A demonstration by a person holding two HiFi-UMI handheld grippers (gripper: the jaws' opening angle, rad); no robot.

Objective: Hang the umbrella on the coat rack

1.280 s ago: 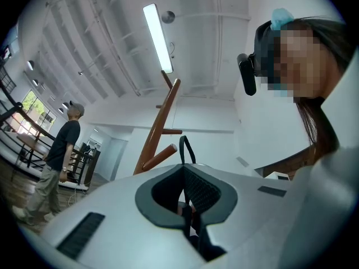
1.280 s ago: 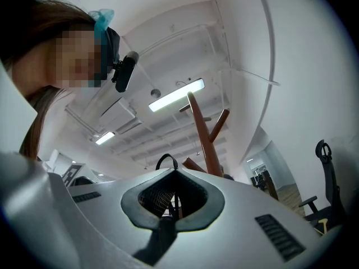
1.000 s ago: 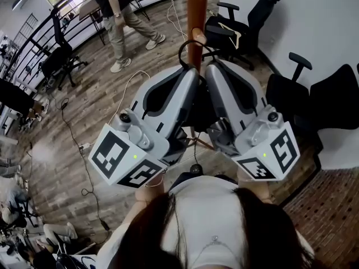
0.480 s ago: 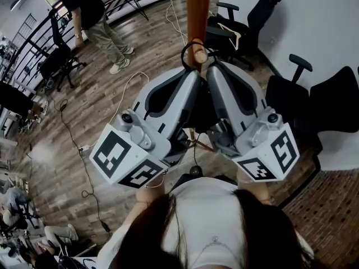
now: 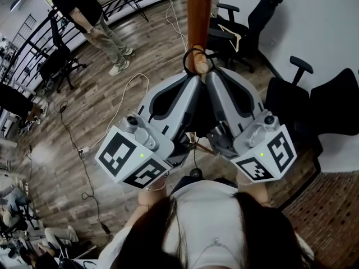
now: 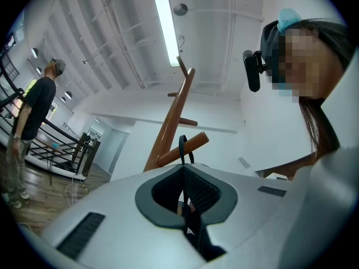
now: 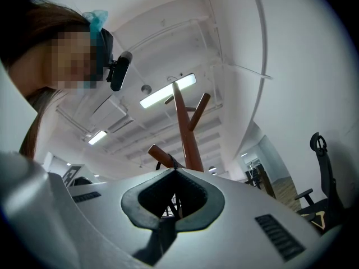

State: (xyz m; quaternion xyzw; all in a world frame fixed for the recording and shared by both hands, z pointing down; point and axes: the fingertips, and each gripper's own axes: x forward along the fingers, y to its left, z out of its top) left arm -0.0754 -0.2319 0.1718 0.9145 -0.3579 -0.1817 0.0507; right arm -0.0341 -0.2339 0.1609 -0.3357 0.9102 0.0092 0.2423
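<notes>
**Q:** What fills the frame?

**A:** A plank floor (image 5: 112, 111) with cables trailing across it, black office chairs (image 5: 314, 100) along the white wall, and a bystander (image 5: 84, 4) standing off by the railing. The brown wooden coat rack (image 5: 196, 15) rises straight in front of the operator.

**Q:** And the operator's tools?

**A:** The two are raised side by side, their tips converging at the rack. The left hand-held gripper (image 5: 196, 78) is fully closed, with a black band nipped between its pads. The right hand-held gripper (image 5: 209, 76) is also closed at the tips. Thin dark strands show in its opening, but I cannot tell whether it has hold of them.

**Q:** Where is the umbrella?

**A:** Only the umbrella strap (image 6: 182, 144) shows plainly. It runs up out of the left jaws and loops over a slanted peg (image 5: 199, 66) on the rack, just above both tips. The rest of it is hidden beneath the two grey housings.
</notes>
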